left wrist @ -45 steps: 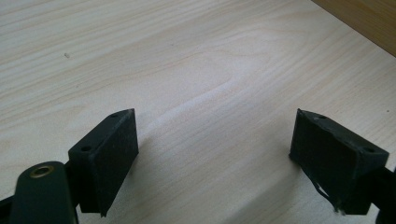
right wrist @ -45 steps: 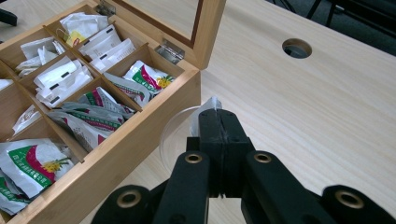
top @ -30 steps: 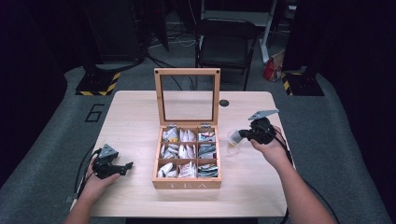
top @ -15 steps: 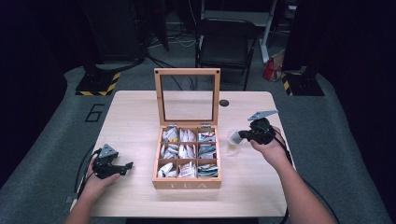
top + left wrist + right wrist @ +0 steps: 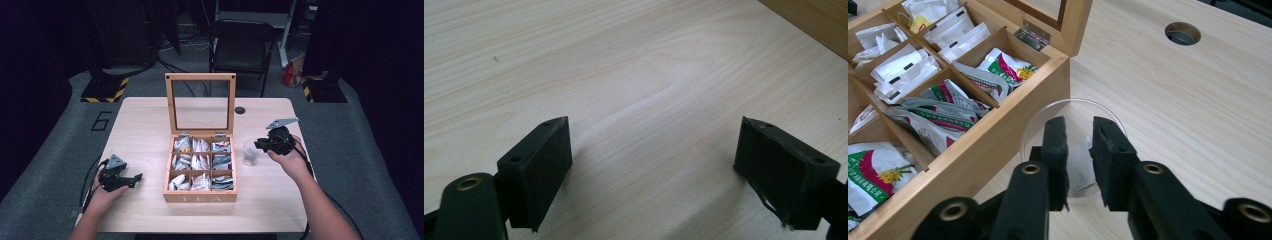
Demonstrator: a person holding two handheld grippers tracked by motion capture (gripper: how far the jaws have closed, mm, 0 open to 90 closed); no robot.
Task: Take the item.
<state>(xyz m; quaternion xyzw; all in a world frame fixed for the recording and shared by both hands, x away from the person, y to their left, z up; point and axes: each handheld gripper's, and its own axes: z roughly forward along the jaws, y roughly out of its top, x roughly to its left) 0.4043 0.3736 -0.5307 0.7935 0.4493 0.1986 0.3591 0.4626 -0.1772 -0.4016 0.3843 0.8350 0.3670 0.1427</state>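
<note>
On the pale wooden table [image 5: 150, 125] the tea bag [image 5: 1079, 167] already lies in the clear cup [image 5: 251, 151] beside the open tea box [image 5: 201, 196], right gripper [image 5: 1079, 165] jaws just parting above it with nothing between, left gripper [image 5: 654, 155] resting spread and idle.

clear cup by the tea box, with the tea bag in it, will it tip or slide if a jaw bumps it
The clear cup looks thin-walled and nearly empty, with one tea bag inside, so it is probably very light and likely to skid on the smooth table. It stands upright close beside the tea box; a push near the rim would probably tip it. The right gripper, jaws just opening, hangs above it.
</note>
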